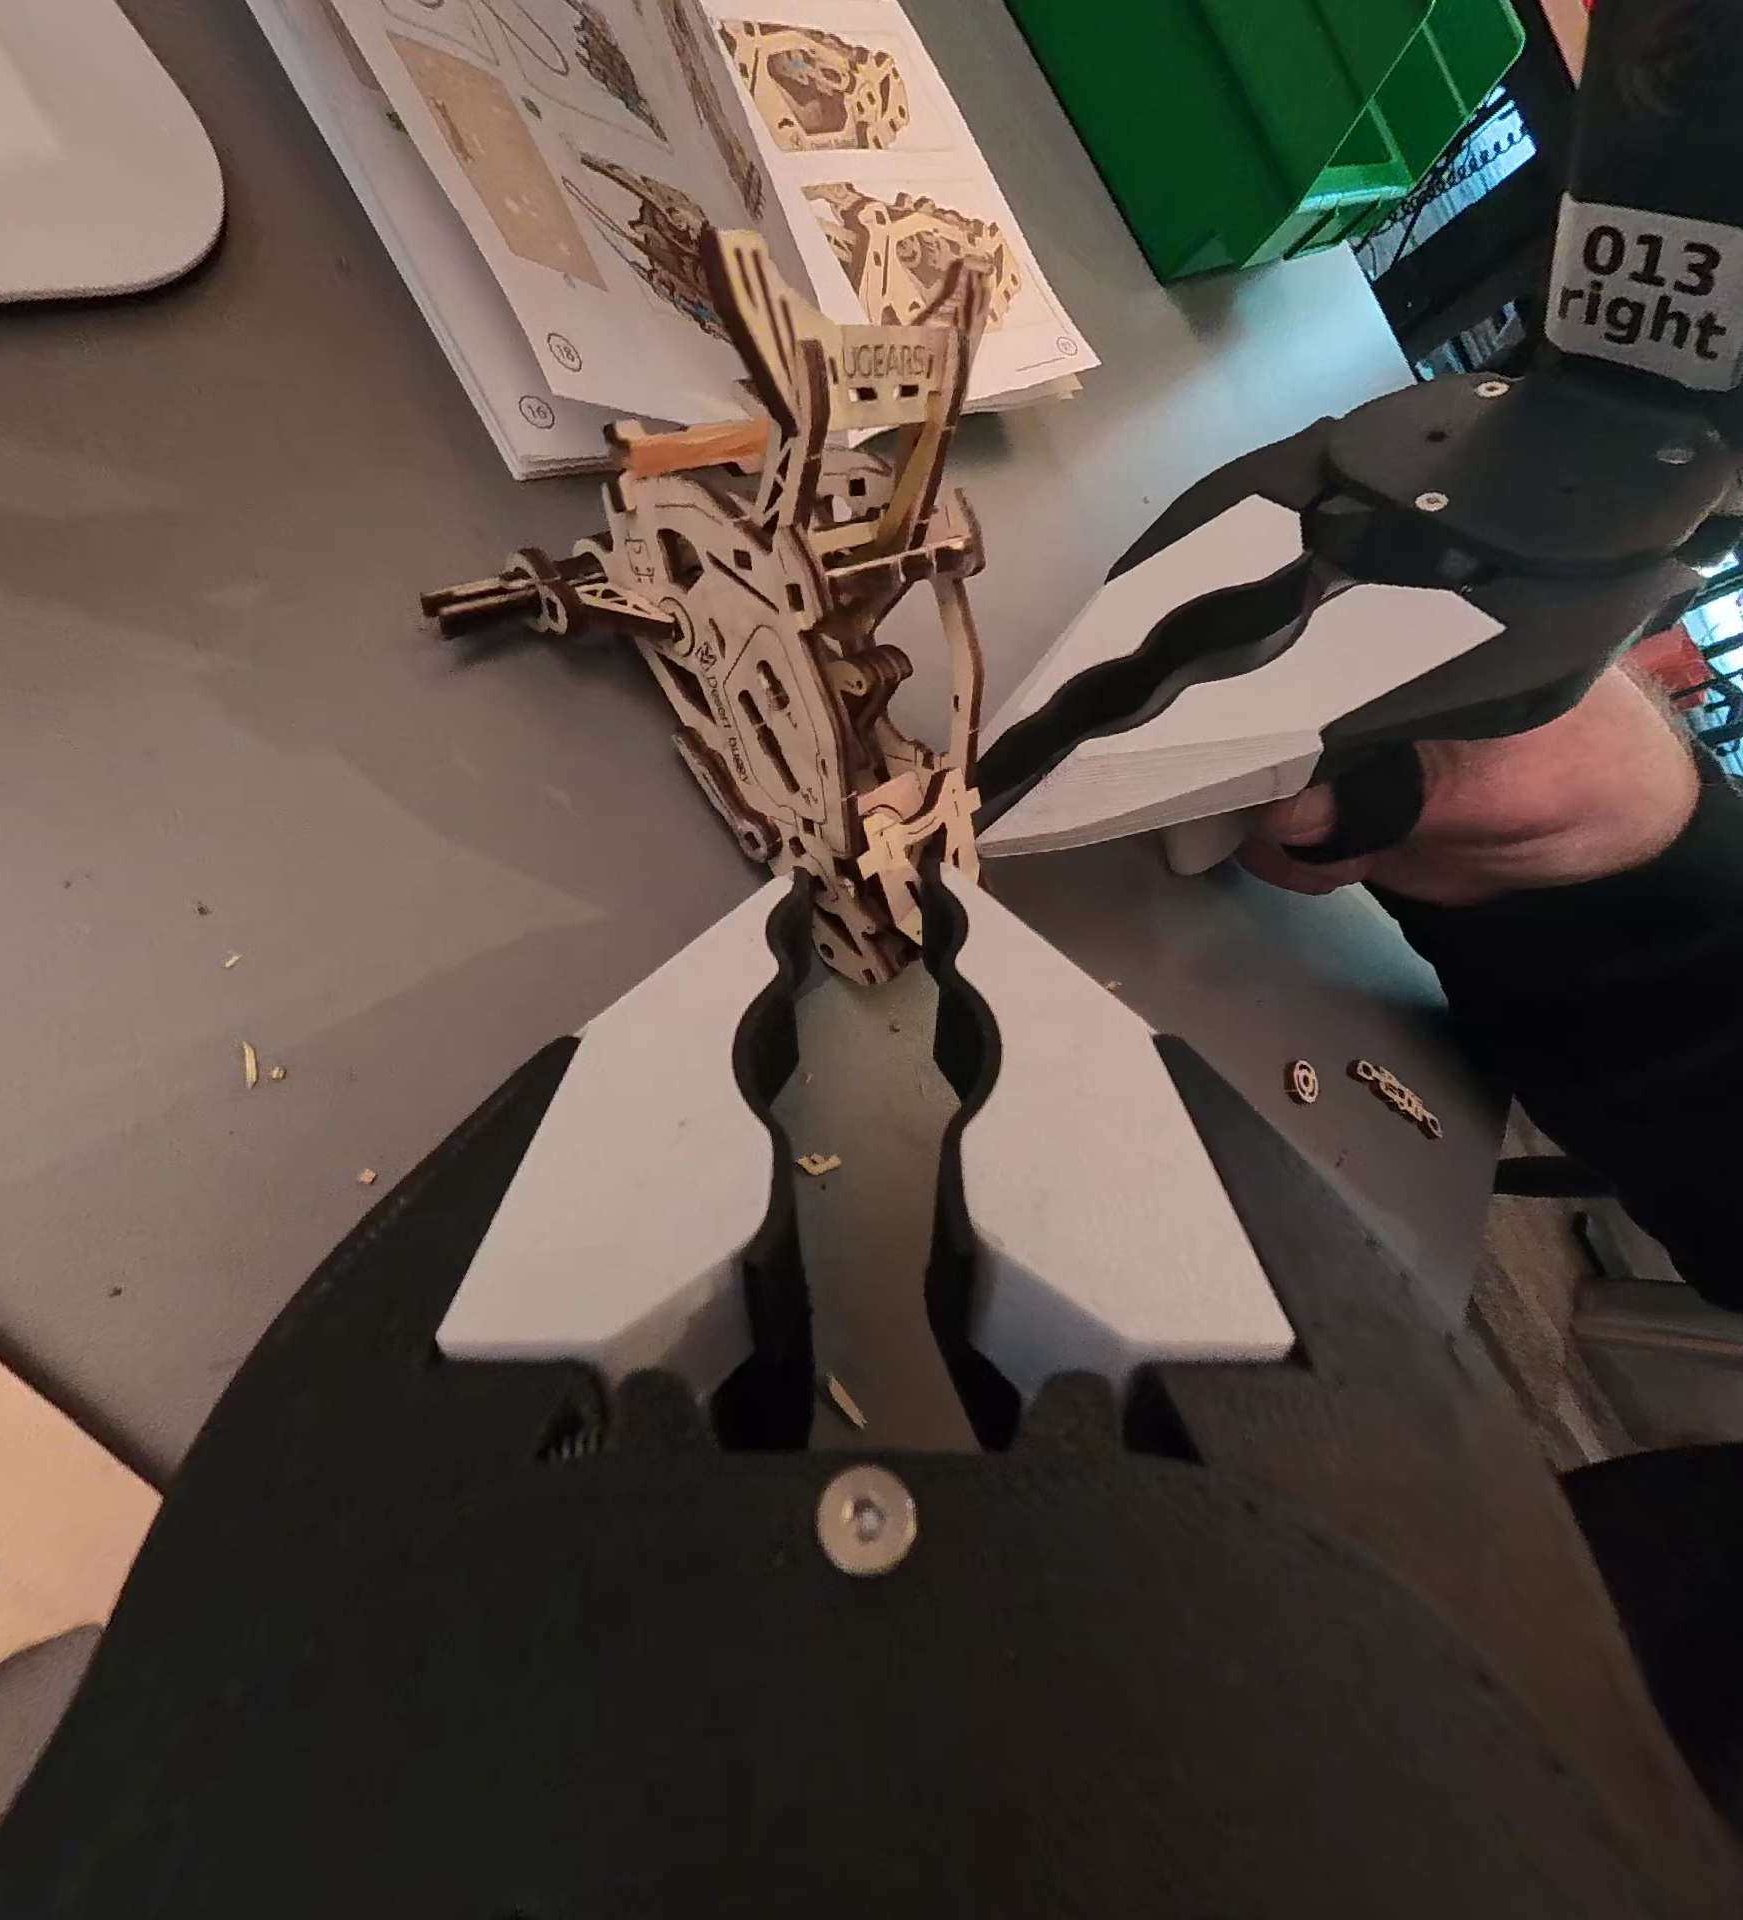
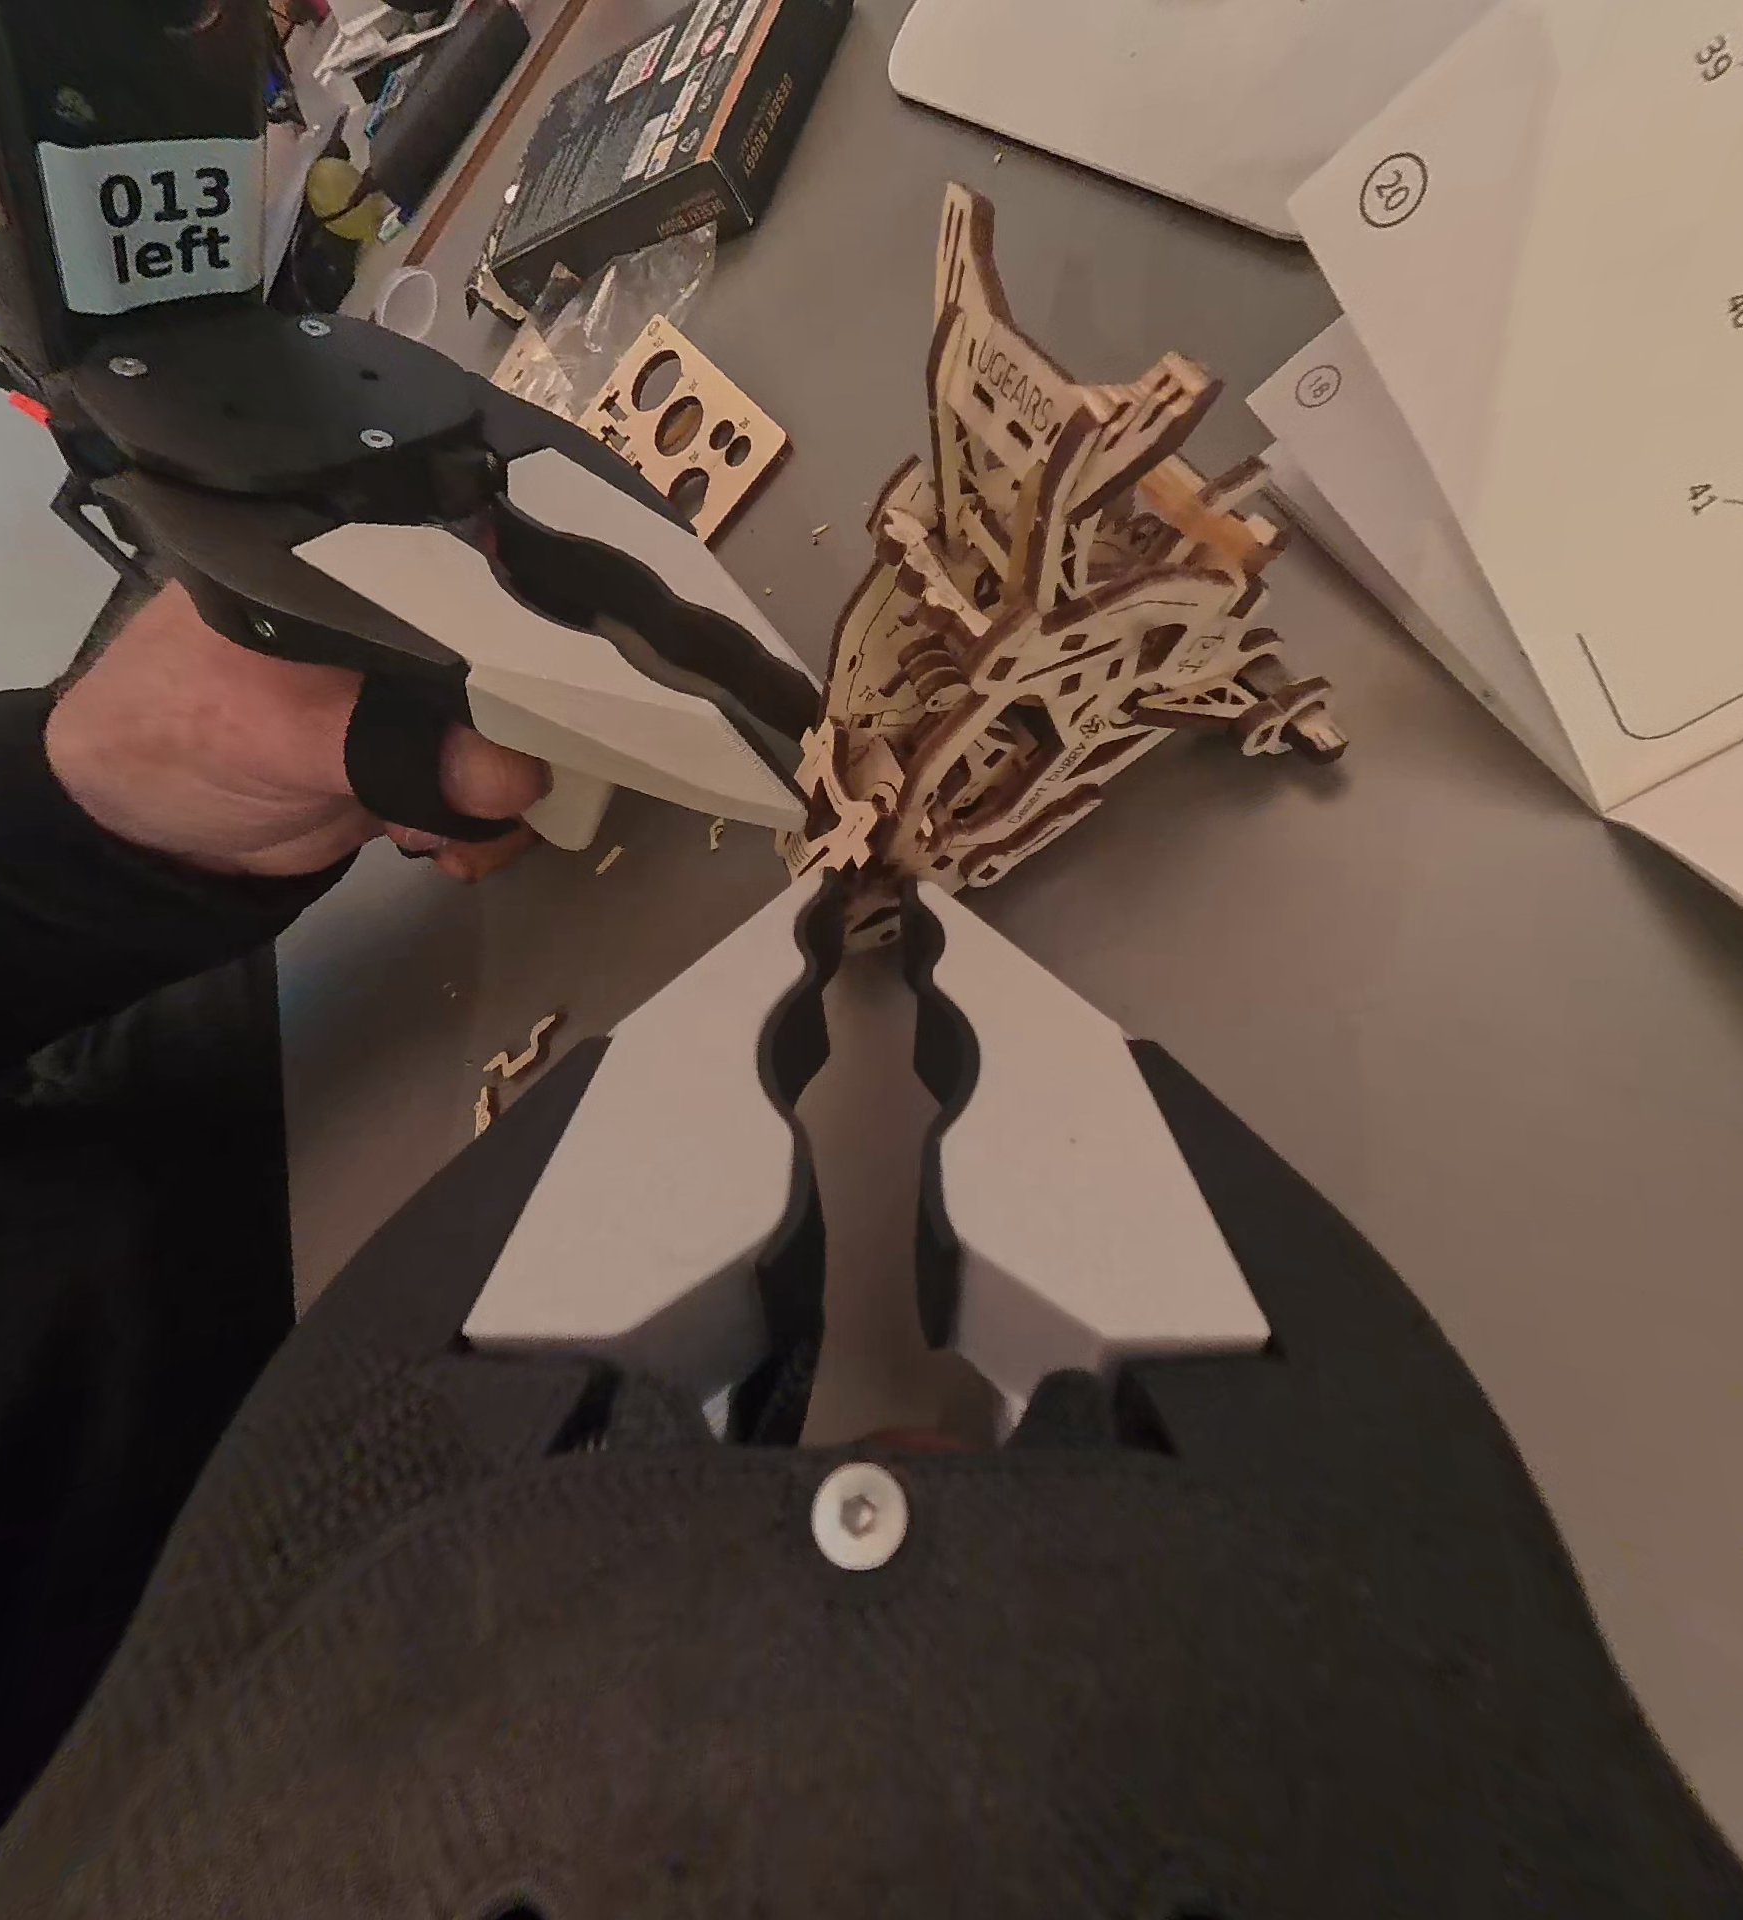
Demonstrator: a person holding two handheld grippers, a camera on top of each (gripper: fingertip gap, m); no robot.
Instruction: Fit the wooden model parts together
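Observation:
A laser-cut wooden buggy model (image 1: 742, 665) stands tipped on end on the grey table (image 1: 223, 831). Its wing-like rear frame points up and an axle stub sticks out to the left. My left gripper (image 1: 872, 894) is shut on the model's lower end. My right gripper (image 2: 869, 899) is shut on the same lower end of the model (image 2: 1033, 665), from the other side. In the left wrist view the right gripper (image 1: 986, 779) reaches in from the right. In the right wrist view the left gripper (image 2: 794, 769) reaches in from the left. The fingertips of the two grippers nearly touch at a small cross-shaped joint.
An open instruction booklet (image 1: 638, 208) lies behind the model, a green bin (image 1: 1262, 125) beyond it, a white pad (image 1: 36, 156) at far left. A punched plywood sheet (image 2: 680, 426), a black box (image 2: 659, 114) and wood scraps (image 2: 524, 1049) lie on the table. Small wooden bits (image 1: 1397, 1096) lie near its edge. Less than 4 cm separates the two grippers' tips.

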